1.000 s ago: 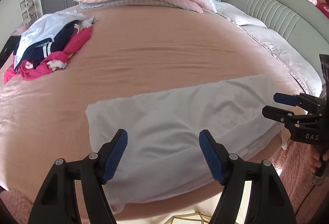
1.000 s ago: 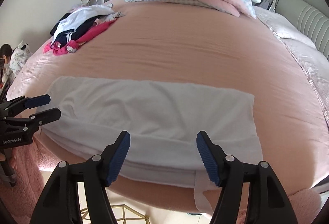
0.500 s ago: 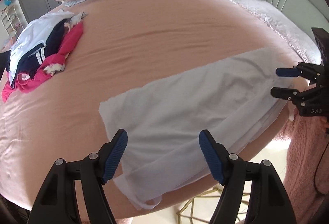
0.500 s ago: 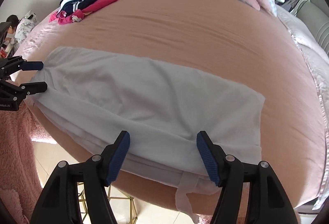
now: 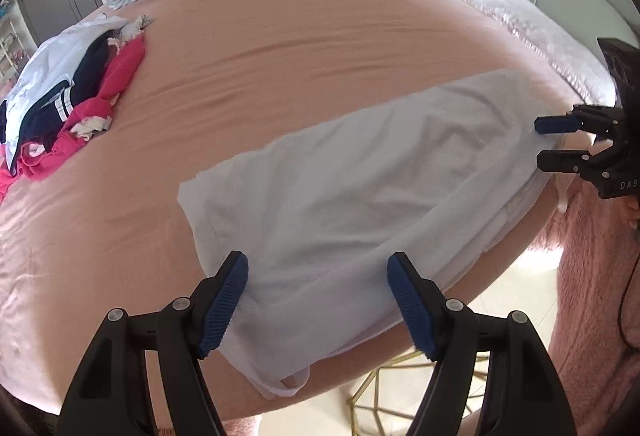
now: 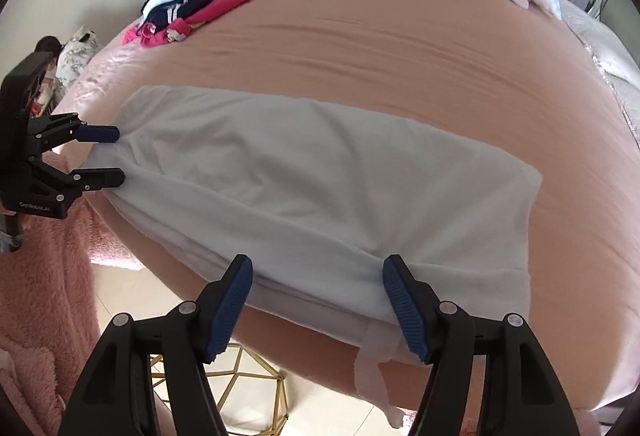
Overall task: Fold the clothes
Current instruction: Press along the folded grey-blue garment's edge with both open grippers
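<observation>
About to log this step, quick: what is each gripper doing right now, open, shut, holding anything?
Left gripper: open, above the white garment, gripping nothing.
Right gripper: open, over the same garment's near edge, gripping nothing.

Both wrist cams close, angled down, sharing white garment (image 5: pixel 352 204) on bed (image 6: pixel 400 56).

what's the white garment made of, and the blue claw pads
White garment: looks like soft matte knit cotton, since it drapes limply over the bed edge with gentle creases; the exact fibre can't be told. Blue pads: likely rubber or moulded plastic, matte, with fine ridges across the faces.
</observation>
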{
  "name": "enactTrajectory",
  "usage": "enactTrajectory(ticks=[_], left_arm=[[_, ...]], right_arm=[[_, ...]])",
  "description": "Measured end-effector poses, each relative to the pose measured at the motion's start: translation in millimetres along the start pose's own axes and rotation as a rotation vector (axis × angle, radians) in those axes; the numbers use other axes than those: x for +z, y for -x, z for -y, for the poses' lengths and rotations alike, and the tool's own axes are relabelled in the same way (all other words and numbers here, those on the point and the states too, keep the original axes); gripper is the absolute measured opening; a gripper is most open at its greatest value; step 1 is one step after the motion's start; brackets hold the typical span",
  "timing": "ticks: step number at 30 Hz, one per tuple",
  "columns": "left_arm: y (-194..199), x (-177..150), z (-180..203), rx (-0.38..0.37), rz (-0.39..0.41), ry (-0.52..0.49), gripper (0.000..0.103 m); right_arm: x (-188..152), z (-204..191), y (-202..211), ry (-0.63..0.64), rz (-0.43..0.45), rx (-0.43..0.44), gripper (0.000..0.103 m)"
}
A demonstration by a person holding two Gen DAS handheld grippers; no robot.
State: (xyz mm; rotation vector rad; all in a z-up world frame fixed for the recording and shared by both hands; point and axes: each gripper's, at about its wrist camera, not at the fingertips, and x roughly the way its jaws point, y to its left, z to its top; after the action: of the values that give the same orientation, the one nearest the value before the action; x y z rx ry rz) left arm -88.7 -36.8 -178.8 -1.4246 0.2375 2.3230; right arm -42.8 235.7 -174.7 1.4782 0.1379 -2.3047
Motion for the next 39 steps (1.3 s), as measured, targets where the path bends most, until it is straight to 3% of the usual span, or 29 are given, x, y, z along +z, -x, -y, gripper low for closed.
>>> enactTrajectory(ticks=[4,7,13,15,19,21,23,24,27,31,34,37,39], left_arm=[[-5.5,33.3,-3.2,-0.112,0.119,0.089,0.071],[-27.5,50.3,-4.5,-0.091,0.115,0.117,0.071],[-50.8,37.1,-1.0,-0.057,0.032,0.078,0.071],[-44.7,28.3,-12.0,-0.096,0.056,0.094,0.071],[-26.6,20.9,-34.0,-0.102,0.071,0.149,0.071],[-7.4,21.9,-43.5,-0.082,0.145,0.218,0.071],[17.6,24.2,-52.2,-0.124,0.268,0.285,0.071],[22.5,28.4,-52.9,-0.112,0.287,0.288,0.072],[6.4,43.5,-42.8,-0.005,0.215,0.191,0.073],[-29.7,38.2,-42.4,-0.031,0.09,0.189,0.073],[-23.3,23.8,-52.2,-0.044,0.087,0.2,0.073],[-18.0,17.7,-74.7,0.079,0.051,0.244,0.073],[-9.3,13.7,-89.4,0.047,0.084,0.33,0.073]], right_arm=[[26.9,28.0,16.7,-0.146,0.146,-0.066,0.067],[46.2,49.0,4.6,-0.246,0.178,-0.112,0.067],[56.5,63.5,-34.1,-0.211,0.103,-0.221,0.067],[53.9,74.5,-37.5,-0.231,0.083,-0.262,0.067],[36.7,108.0,-34.8,-0.325,0.062,-0.242,0.068],[31.2,116.4,-28.5,-0.351,0.07,-0.225,0.068],[30.8,116.4,-21.2,-0.357,0.085,-0.239,0.068],[32.7,112.7,-16.8,-0.351,0.103,-0.25,0.068],[43.3,99.8,-8.3,-0.326,0.163,-0.251,0.069],[63.4,92.2,-23.7,-0.281,0.135,-0.269,0.07],[60.1,101.7,-30.9,-0.303,0.08,-0.273,0.07],[47.8,111.8,-26.1,-0.314,0.063,-0.329,0.07],[41.6,120.5,-24.2,-0.339,0.051,-0.314,0.07]])
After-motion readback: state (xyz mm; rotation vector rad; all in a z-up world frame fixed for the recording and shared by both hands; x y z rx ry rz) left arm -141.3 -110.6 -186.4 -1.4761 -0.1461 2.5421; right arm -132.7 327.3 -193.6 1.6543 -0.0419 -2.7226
